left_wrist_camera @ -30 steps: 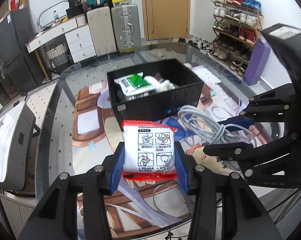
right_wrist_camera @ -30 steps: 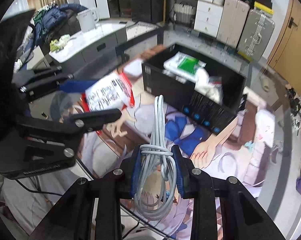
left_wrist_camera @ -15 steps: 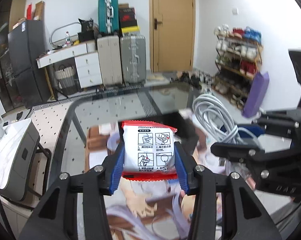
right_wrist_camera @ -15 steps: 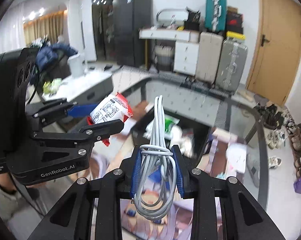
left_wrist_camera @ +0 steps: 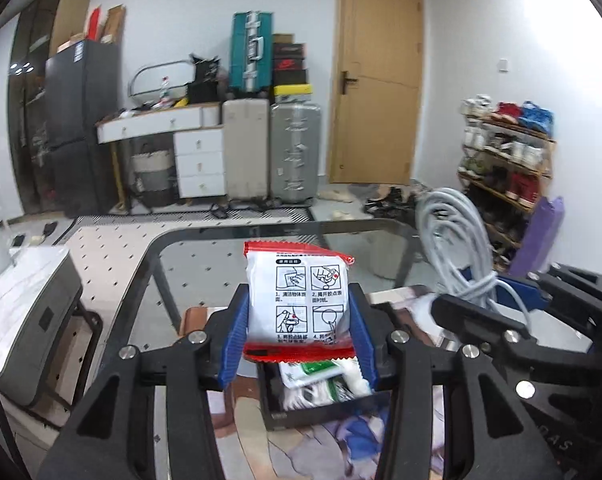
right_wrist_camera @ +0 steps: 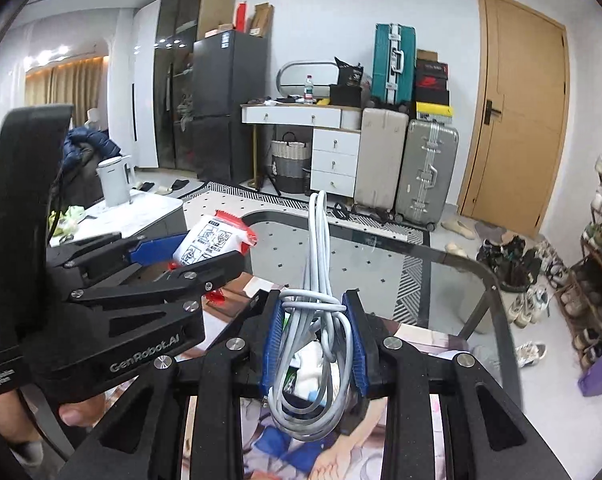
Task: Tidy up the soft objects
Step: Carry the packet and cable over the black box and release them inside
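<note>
My left gripper [left_wrist_camera: 297, 328] is shut on a white packet with red edges [left_wrist_camera: 299, 300], held up above the table; the packet also shows in the right wrist view [right_wrist_camera: 211, 238]. My right gripper [right_wrist_camera: 315, 338] is shut on a bundle of grey cable [right_wrist_camera: 317, 320], which also shows in the left wrist view [left_wrist_camera: 455, 240]. A black box [left_wrist_camera: 301, 412] with white and green packets inside sits below both grippers, partly hidden behind the fingers; in the right wrist view only its contents [right_wrist_camera: 313, 364] peek between the fingers. The two grippers are side by side, both raised.
The glass table [left_wrist_camera: 149, 264] carries a printed mat [right_wrist_camera: 417, 338]. A white cabinet [left_wrist_camera: 25, 312] stands to the left. Suitcases [left_wrist_camera: 273, 152], a drawer unit [left_wrist_camera: 201, 164], a wooden door [left_wrist_camera: 375, 88] and a shoe rack [left_wrist_camera: 505, 168] line the far walls.
Both grippers have tilted up and risen with their loads. The black box has slid from mid-view down to just below the fingers, so the grippers are now over it.
</note>
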### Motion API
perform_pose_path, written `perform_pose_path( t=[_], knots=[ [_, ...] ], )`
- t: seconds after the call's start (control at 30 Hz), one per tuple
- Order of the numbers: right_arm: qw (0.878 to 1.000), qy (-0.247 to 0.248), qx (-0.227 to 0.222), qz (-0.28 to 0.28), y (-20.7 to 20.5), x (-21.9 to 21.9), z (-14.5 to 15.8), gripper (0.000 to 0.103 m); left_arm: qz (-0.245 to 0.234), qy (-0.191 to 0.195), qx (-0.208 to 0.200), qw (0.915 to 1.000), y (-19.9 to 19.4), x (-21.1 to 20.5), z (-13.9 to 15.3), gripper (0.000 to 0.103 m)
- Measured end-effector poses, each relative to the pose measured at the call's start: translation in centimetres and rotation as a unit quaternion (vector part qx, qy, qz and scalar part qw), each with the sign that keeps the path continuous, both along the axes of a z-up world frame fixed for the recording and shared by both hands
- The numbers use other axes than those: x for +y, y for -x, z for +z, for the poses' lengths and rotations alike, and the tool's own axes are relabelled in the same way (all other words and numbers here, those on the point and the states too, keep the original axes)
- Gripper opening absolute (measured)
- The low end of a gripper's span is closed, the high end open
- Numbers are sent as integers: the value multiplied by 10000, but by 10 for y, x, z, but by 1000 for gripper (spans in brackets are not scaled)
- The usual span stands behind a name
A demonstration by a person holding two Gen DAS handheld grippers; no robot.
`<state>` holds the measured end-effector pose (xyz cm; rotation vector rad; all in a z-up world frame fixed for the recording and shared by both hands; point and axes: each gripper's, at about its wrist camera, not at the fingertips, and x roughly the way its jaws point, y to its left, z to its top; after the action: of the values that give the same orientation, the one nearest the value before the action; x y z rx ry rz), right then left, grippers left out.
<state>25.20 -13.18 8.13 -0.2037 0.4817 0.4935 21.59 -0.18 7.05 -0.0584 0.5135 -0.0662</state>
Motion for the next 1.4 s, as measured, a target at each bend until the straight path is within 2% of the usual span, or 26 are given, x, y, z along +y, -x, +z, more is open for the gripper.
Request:
perform_pose_path(
  t=[0.17, 0.3, 0.6, 0.73, 0.83, 1.07, 1.2, 1.23, 1.27, 1.33, 1.4],
  knots=[
    [9999, -52, 6, -149, -33, 5, -17, 30, 142, 230, 307, 9992, -32, 7, -27, 46],
    [9997, -33, 185, -172, -54, 9, -32, 30, 95, 343, 527, 9980, -46, 3, -46, 46],
    [9978, 62, 581, -307, -97, 1, -78, 30, 28, 289, 966, 9949, -65, -10, -79, 46],
    [9957, -47, 891, -230, -108, -4, -95, 30, 7, 147, 1091, 9939, -68, -15, -88, 46],
    [9944, 9, 1031, -211, -110, -6, -100, 30, -64, 240, 1271, 9916, -70, -14, -93, 46],
    [9871, 33, 1597, -96, -113, -8, -120, 30, -198, 179, 1339, 9906, -70, -15, -92, 46],
    [9854, -11, 1698, -127, -115, -12, -121, 37, -158, 242, 1381, 9900, -70, -8, -94, 47],
    [9851, -67, 1709, -159, -114, -14, -120, 44, -141, 272, 1402, 9896, -71, -6, -94, 48],
    [9853, -130, 1687, -214, -113, -17, -118, 51, -150, 305, 1409, 9894, -70, -5, -95, 50],
    [9856, -265, 1652, -231, -108, -20, -111, 57, -277, 449, 1402, 9887, -70, -2, -94, 58],
    [9861, -320, 1612, -233, -104, -20, -105, 59, -374, 549, 1382, 9882, -68, -2, -92, 65]
  ],
)
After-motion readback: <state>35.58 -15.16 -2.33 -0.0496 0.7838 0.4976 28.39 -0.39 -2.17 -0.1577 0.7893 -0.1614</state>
